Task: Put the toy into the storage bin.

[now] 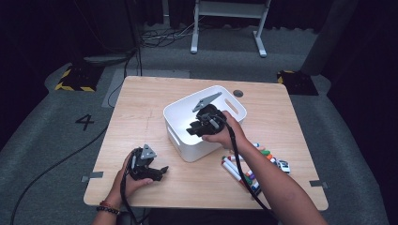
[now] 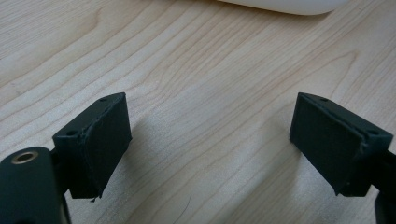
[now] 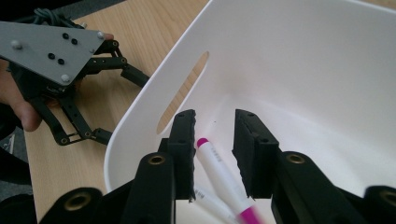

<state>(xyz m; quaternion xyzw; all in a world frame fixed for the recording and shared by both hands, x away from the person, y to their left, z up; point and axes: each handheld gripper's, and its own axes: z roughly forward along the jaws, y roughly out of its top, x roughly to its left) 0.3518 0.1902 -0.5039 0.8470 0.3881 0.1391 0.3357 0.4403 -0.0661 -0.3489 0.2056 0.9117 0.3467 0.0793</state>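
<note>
- Right now the right gripper hangs inside the white bin, and a pink-capped marker lies between its jaws, which stand a little apart; the left pad looks close against the barrel, the right one clear of it, so the grip appears let go.
- Judged from that, the step in hand is dropping the marker into the bin. Let the jaws part a touch wider before lifting, so no pad drags the barrel back up.
- A second white marker lies under it at the bin floor (partly hidden by the jaws); rise straight up to avoid nudging either.
- Clear the near wall with its slot handle on the way out.
- More markers wait on the table right of the bin, near the person's forearm; go there next.
- The left gripper rests low over the near left of the table, jaws wide open and holding nothing.
</note>
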